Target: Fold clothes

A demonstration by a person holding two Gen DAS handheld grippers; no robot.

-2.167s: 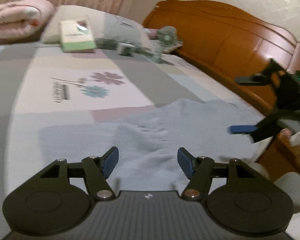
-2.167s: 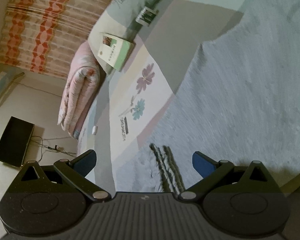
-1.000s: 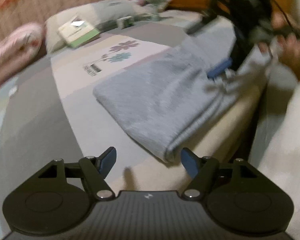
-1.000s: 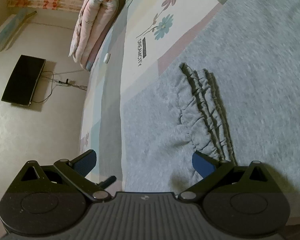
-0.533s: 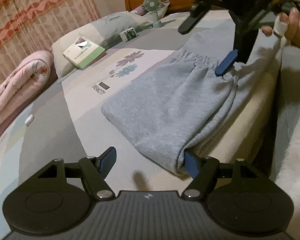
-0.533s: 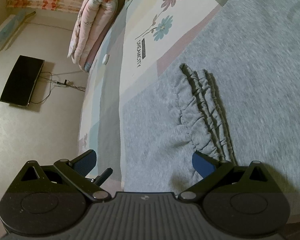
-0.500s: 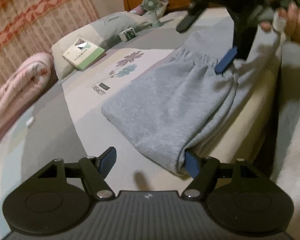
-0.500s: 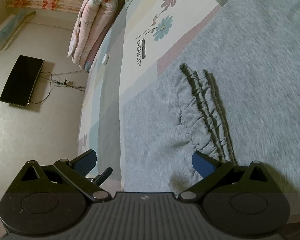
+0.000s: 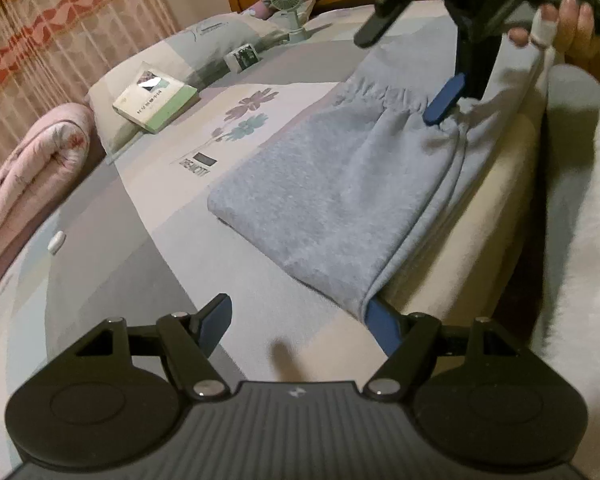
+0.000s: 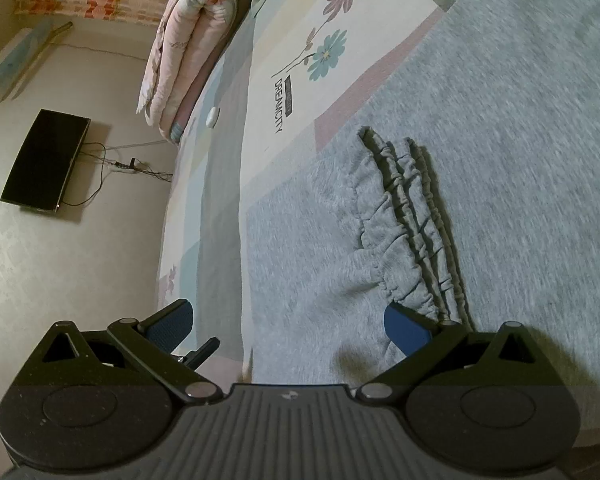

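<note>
One grey garment on the bed — both grippers' jaws apart, each seemingly touching its edge.

The left hand-held gripper now sits low at the folded grey garment's near corner, no longer above its middle. The right hand-held gripper is closer to the gathered waistband, one finger under it.

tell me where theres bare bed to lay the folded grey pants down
Free: the sheet between the grey pants and the rolled pink quilt, holding only a small white object, and the flower print patch between pants and book. Crowded: the headboard end, with pillow, fan and small box.
</note>
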